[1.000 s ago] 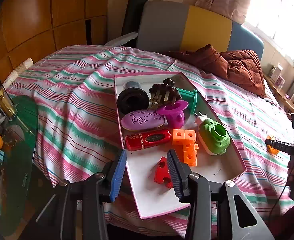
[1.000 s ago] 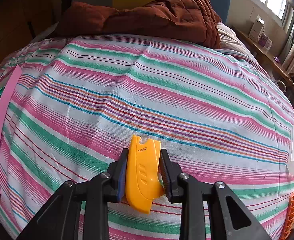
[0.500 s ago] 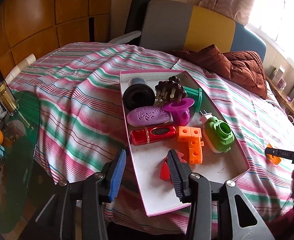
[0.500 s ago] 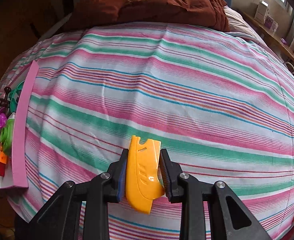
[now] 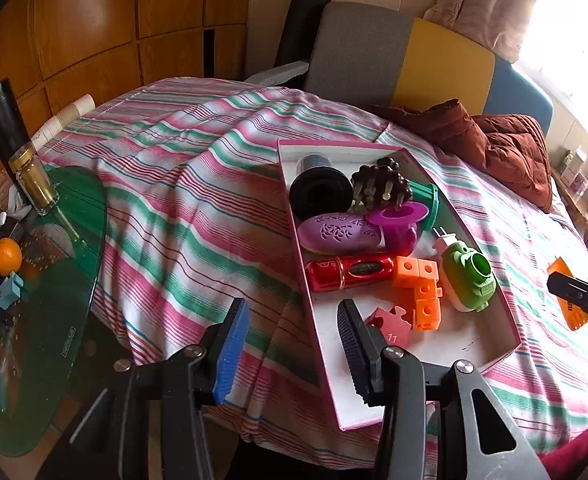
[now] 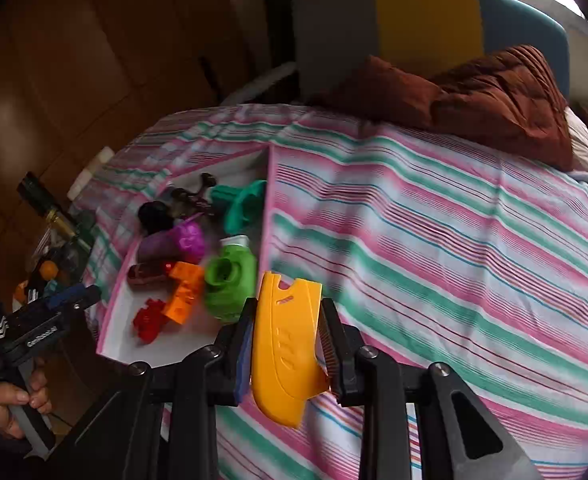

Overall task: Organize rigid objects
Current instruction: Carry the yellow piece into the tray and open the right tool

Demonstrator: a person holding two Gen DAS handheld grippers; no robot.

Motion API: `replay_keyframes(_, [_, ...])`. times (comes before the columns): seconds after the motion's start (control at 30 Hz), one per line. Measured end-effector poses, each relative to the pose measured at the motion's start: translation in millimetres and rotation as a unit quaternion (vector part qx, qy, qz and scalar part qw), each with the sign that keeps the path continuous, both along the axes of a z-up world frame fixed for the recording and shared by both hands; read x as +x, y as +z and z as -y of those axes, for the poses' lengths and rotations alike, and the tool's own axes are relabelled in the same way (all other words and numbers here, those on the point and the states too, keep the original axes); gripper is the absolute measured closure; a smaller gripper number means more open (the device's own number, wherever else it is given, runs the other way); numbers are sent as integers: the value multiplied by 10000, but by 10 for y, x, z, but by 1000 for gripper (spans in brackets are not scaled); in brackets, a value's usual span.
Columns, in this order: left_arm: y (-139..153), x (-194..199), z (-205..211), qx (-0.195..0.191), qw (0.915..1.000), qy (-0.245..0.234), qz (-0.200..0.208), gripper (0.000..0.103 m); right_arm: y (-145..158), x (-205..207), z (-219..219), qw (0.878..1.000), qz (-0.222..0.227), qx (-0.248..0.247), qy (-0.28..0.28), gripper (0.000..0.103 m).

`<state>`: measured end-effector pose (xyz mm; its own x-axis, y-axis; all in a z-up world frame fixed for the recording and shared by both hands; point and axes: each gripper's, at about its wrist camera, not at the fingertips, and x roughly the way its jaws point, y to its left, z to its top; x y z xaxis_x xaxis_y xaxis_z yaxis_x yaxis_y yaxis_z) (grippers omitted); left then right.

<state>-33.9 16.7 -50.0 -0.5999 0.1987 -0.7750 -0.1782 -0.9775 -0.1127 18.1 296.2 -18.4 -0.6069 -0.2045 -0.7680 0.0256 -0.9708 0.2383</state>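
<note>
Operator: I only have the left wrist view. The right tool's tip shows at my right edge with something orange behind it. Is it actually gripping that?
Observer: Yes. In the right wrist view the right tool is shut on a yellow plastic piece, and the pads press its two long edges.
Operator: Which way does the piece point?
Observer: Its notched end points forward, past the fingertips. Its rounded end sticks out behind the pads, toward the camera.
Operator: What's holding my left tool? I can't see behind it.
Observer: A hand grips the handle of the left tool, at the lower left of the right wrist view.
</note>
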Motion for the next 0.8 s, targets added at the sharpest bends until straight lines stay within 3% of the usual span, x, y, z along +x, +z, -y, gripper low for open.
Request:
replay_keyframes(0.17, [-17, -6, 40, 16, 10000, 35, 24, 55, -59, -162, 668, 9968, 70, -32, 799, 74])
replay_keyframes(0.3, [-33, -6, 54, 21, 10000, 51, 28, 53, -302, -286, 983, 9954, 368, 155, 871, 74])
replay_keyframes(0.5, [-65, -15, 29, -66, 10000, -3, 24, 51, -610, -440, 1082, 9953, 570, 94, 777, 74])
replay_keyframes(0.8, [-68, -16, 50, -33, 10000, 59, 10, 43, -613, -416, 1101, 9951, 604, 180, 764, 69])
